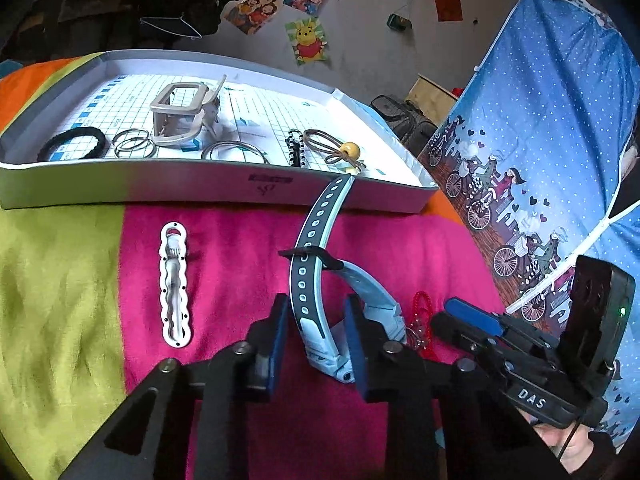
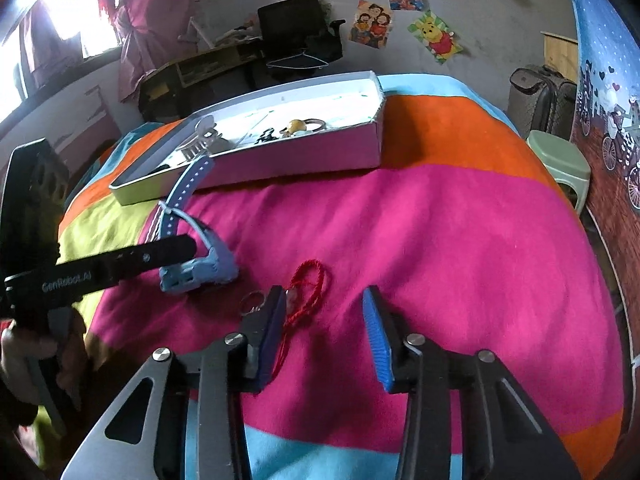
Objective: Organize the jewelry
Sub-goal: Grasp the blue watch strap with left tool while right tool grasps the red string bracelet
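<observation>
Left wrist view: at the left of the frame a white hair clip (image 1: 175, 285) lies on the pink blanket (image 1: 240, 248). Above it, across the upper left, stands a shallow grey box (image 1: 120, 188) with a black hair tie (image 1: 72, 144), metal rings (image 1: 134, 143) and a beige claw clip (image 1: 178, 116) inside. In the lower middle the left gripper (image 1: 316, 344) has its jaws apart around a light blue watch (image 1: 320, 280); I cannot tell if the pads touch it. The strap tip leans on the box's front wall. To the right a red string bracelet (image 1: 420, 308) lies just beside the watch.

Right wrist view: the watch (image 2: 196, 256) is at the middle left, the box (image 2: 280, 156) above it. In the lower middle the right gripper (image 2: 324, 320) is released, jaws wide, and the bracelet (image 2: 308, 288) lies beside its left finger.
</observation>
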A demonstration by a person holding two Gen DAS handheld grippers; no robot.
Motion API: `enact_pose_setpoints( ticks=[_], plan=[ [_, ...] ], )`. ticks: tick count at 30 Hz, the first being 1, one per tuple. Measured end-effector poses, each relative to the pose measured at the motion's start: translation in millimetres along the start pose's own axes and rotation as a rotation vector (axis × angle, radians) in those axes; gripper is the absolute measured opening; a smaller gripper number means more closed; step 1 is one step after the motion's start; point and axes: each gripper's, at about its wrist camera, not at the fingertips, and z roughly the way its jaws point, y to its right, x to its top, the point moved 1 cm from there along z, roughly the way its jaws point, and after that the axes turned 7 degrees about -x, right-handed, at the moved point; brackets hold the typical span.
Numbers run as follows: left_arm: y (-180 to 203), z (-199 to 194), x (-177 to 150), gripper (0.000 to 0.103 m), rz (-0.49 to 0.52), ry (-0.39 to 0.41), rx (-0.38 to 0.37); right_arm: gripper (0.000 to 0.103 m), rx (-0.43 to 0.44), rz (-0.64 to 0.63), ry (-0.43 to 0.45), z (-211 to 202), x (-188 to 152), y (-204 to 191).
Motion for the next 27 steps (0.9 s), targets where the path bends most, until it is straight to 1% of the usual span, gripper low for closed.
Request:
enact_pose_setpoints(
  ticks=[4,5,6,8,9,11,15,21,24,27],
  plan=[
    [0,4,1,0.019,-0.006,-0.012,0.007,0.033,-0.001,-0.008,-0.022,12,5,-3],
    [-1,5,1,0.017,-0.009,-0.012,0.008,0.028,0.000,-0.014,-0.034,16,7,-5],
    [-1,5,1,0.014,-0.014,-0.012,0.004,0.024,0.002,-0.018,-0.041,18,6,-6],
    [-2,4,0,0.009,-0.013,-0.013,0.006,0.011,-0.006,-0.025,-0.061,25,7,-11],
    [-2,3,-1,0.006,-0.011,-0.013,0.008,0.009,-0.004,-0.027,-0.070,27,6,-13],
    [-3,0,-5,0.005,-0.008,-0.010,0.006,0.004,0.004,-0.025,-0.067,27,4,-15],
    [-4,-12,-13,0.005,-0.008,-0.003,0.007,0.003,0.017,-0.013,-0.051,23,0,-15],
    [-13,-35,-26,0.005,-0.034,-0.005,0.017,0.002,0.023,0.029,-0.002,10,-7,-9],
    [-18,-47,-29,0.005,-0.060,-0.003,0.024,0.002,0.025,0.044,0.024,4,-9,-6],
    [-22,-50,-28,0.005,-0.088,-0.010,0.036,0.002,0.036,0.052,0.048,-4,-9,-5]
  ],
)
